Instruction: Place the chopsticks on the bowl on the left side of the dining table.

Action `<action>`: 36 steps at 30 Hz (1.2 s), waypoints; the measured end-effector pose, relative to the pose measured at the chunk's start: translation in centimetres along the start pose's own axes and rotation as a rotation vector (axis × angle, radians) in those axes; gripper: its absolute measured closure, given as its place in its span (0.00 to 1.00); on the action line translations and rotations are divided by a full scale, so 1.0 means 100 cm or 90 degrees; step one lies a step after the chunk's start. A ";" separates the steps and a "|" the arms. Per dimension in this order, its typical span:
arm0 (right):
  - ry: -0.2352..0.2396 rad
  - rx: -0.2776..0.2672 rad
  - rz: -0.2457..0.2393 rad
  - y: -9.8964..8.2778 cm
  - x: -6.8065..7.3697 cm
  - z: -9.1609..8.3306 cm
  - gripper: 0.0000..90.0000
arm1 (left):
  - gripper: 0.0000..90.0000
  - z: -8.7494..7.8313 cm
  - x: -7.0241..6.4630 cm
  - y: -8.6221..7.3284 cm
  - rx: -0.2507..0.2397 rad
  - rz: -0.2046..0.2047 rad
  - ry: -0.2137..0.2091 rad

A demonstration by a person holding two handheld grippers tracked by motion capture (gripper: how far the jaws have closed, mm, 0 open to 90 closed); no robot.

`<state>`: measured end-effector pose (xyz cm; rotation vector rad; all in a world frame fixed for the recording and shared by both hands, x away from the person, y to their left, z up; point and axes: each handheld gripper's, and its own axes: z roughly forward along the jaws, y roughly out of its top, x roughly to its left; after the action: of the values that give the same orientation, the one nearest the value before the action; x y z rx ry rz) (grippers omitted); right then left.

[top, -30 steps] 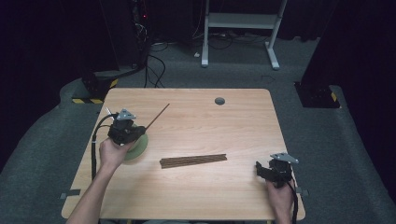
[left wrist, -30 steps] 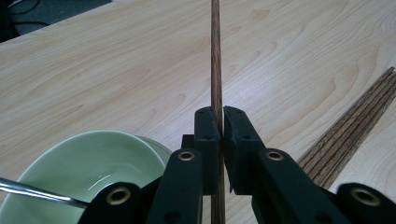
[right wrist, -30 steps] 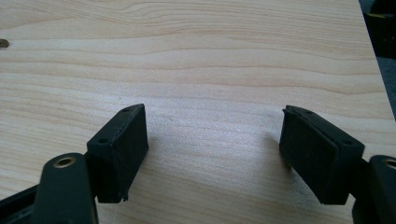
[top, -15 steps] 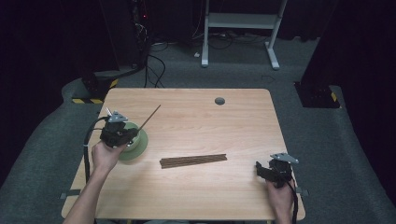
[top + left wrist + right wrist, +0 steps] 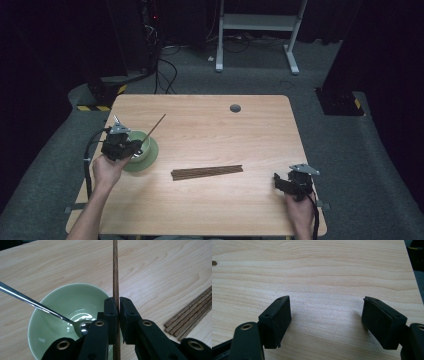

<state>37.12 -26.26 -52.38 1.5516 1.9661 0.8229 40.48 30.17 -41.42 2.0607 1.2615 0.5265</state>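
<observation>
Right tongs (image 5: 281,184): resting at the near right corner of the desk (image 5: 215,125), jaws standing wide apart with nothing between them but bare wood in the right gripper view.
Left tongs (image 5: 118,312): clamped tight on a single chopstick (image 5: 115,270), jaws pinching it low along its shaft; in the high view they are hovering at the near left, over the bowl (image 5: 145,150).
Chopstick: sticking up and away from the left tongs, its free end leaning out toward the middle of the desk in the high view.
Bowl: pale green, sitting on the left part of the desk just under the left tongs, with a metal spoon (image 5: 37,306) lying inside, its handle leaning over the rim.
Step in hand, as I judge it: lowering the chopstick into the bowl beside the spoon.
Doing it well: keeping the pinch firm, tipping the lower end in past the rim, steering it away from the spoon handle, and letting go only once the stick is leaning on the rim.
Bundle of chopsticks (image 5: 207,172): lying flat near the middle of the desk, well apart from both tongs.
Edges: the bowl is sitting near the left edge, so any swing leftward is risking the drop.
Open room: the far half of the desk is offering free space, apart from a small round grommet (image 5: 235,108).
</observation>
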 end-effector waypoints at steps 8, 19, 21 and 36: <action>0.000 0.000 -0.001 0.000 0.000 0.000 0.26 | 0.93 -0.001 0.005 -0.005 0.002 -0.010 0.006; 0.000 0.000 -0.001 0.000 0.000 0.000 0.26 | 0.93 0.001 0.011 -0.013 0.014 -0.012 0.023; 0.000 0.000 -0.001 0.000 0.000 0.000 0.26 | 0.93 0.001 0.013 -0.016 0.017 -0.011 0.029; 0.000 0.000 0.000 0.000 0.000 0.000 0.26 | 0.93 0.009 0.029 -0.024 0.043 -0.023 0.057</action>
<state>37.11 -26.25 -52.38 1.5520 1.9656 0.8228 40.89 33.19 -43.78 2.0859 1.3845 0.5726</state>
